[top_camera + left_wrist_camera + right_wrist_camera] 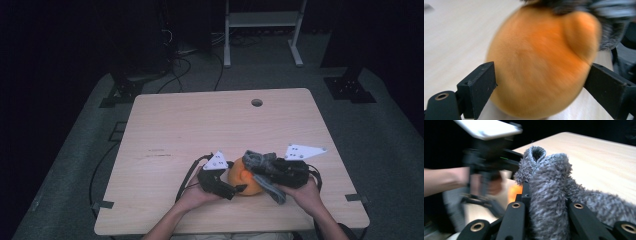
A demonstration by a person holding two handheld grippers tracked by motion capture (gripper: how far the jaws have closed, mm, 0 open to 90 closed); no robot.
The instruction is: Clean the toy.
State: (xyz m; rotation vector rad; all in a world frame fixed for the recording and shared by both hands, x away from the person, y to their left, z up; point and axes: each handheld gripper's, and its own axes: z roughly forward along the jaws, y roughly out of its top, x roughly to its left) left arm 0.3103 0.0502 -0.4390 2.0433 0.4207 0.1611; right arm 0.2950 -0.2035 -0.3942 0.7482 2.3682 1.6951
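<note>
Black jaws of my left gripper (541, 90) spread wide around orange plush (541, 65), pads not pressing. My right gripper (544, 202) pinches grey sock (549, 195) draped over plush near table (200, 120) front edge. Sock looks partly on; pulling it fully over remains.

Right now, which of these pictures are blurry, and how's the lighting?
High view: dim, room black beyond the table. Left gripper view: bright, the orange plush ball smeared by motion. Right gripper view: grey fuzzy cloth fairly sharp, the left gripper behind it blurred.
</note>
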